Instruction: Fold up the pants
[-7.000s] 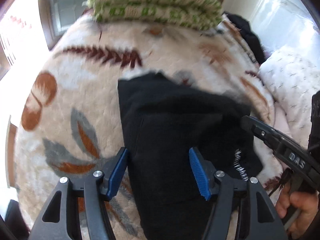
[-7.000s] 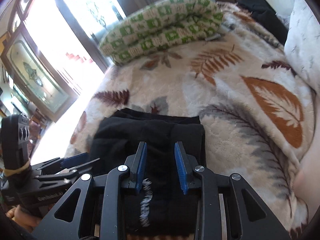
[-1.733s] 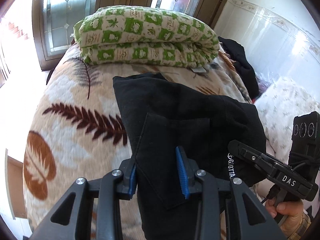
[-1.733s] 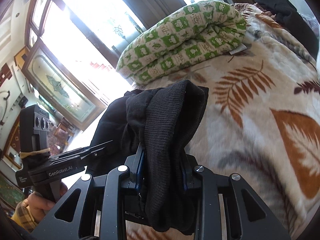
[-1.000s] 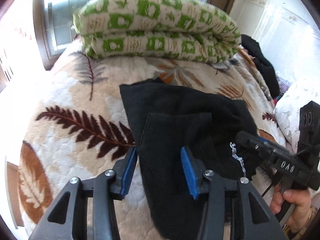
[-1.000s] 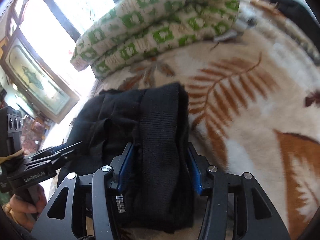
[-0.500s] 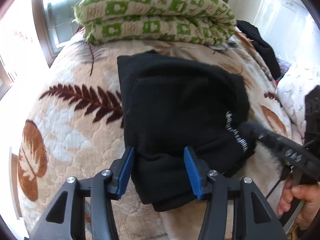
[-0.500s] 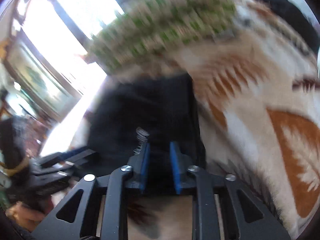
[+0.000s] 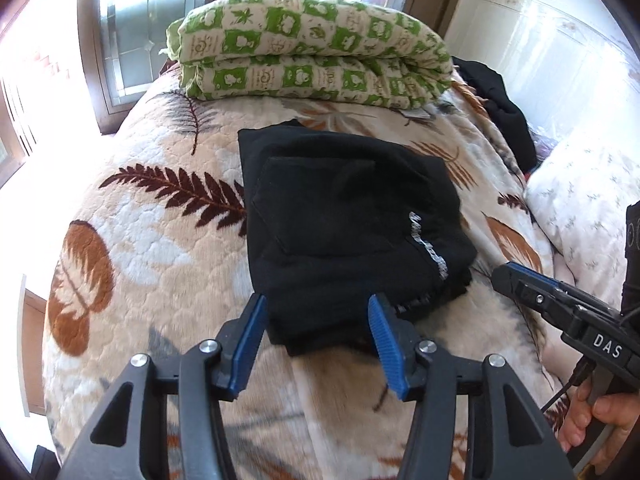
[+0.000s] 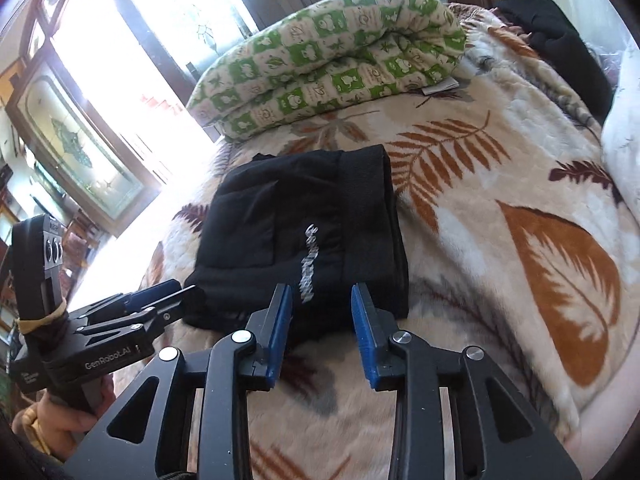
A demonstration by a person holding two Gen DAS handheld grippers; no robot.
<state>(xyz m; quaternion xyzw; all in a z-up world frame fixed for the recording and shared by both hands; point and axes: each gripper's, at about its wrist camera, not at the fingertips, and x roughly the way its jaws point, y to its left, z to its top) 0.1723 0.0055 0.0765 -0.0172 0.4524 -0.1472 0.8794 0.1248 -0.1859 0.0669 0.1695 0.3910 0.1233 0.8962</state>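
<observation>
The black pants (image 9: pixel 344 232) (image 10: pixel 304 236) lie folded into a thick square bundle on the leaf-patterned blanket (image 9: pixel 160 240) (image 10: pixel 500 208), white lettering facing up. My left gripper (image 9: pixel 316 320) is open just short of the bundle's near edge, its blue pads (image 9: pixel 250 328) apart and gripping nothing. My right gripper (image 10: pixel 322 308) hovers at the bundle's near edge; its jaws are opening and no cloth is pressed between them. Each gripper also shows in the other's view: the right gripper (image 9: pixel 520 280) at the right, the left gripper (image 10: pixel 168 296) at the lower left.
A folded green-and-white checked quilt (image 9: pixel 312 52) (image 10: pixel 328 64) lies beyond the pants. Another black garment (image 9: pixel 500 104) (image 10: pixel 560 36) sits at the far right, beside a white pillow (image 9: pixel 580 192). Windows (image 10: pixel 132 52) run along the left. A person's hand (image 9: pixel 592 416) grips the right tool's handle.
Both grippers let go of the pants and drew back toward me. The bundle now rests flat and folded on the blanket. The right gripper's jaws closed, then spread again.
</observation>
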